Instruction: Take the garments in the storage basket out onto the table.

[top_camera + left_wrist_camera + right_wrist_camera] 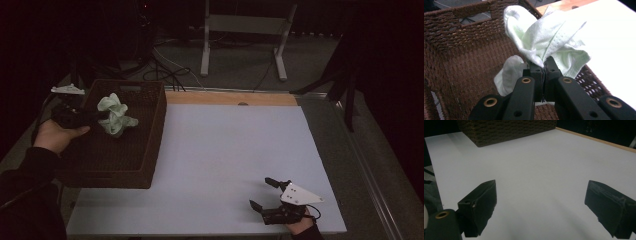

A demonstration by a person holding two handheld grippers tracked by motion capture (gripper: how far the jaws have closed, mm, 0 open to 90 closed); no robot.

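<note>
**Soft cloth pinched over the basket**

The cloth [546, 37] looks light and limp, so it should hang and fold under its own weight rather than keep a shape; nothing about it suggests it is fragile or slippery. Its fine woven texture should give the pads good purchase. A judgement on where to take it: a gathered fold, as now, holds better than a single loose edge, which could slide out (a bunched pinch also keeps the trailing corners short).

The left hand-held gripper [543, 67] has its jaws together, clamped on a bunched fold of the cloth near its lower middle, with loose lobes spilling above and to both sides. In the high view the cloth [115, 116] hangs over the far-left part of the counter [225, 150], above the inside of the brown woven basket [150, 140], apparently clear of its floor.

It is pale mint-green to white, crumpled, with soft rounded folds.

The right hand-held gripper [268, 192] rests at the near right of the counter, jaws wide apart, with nothing between them.
</note>
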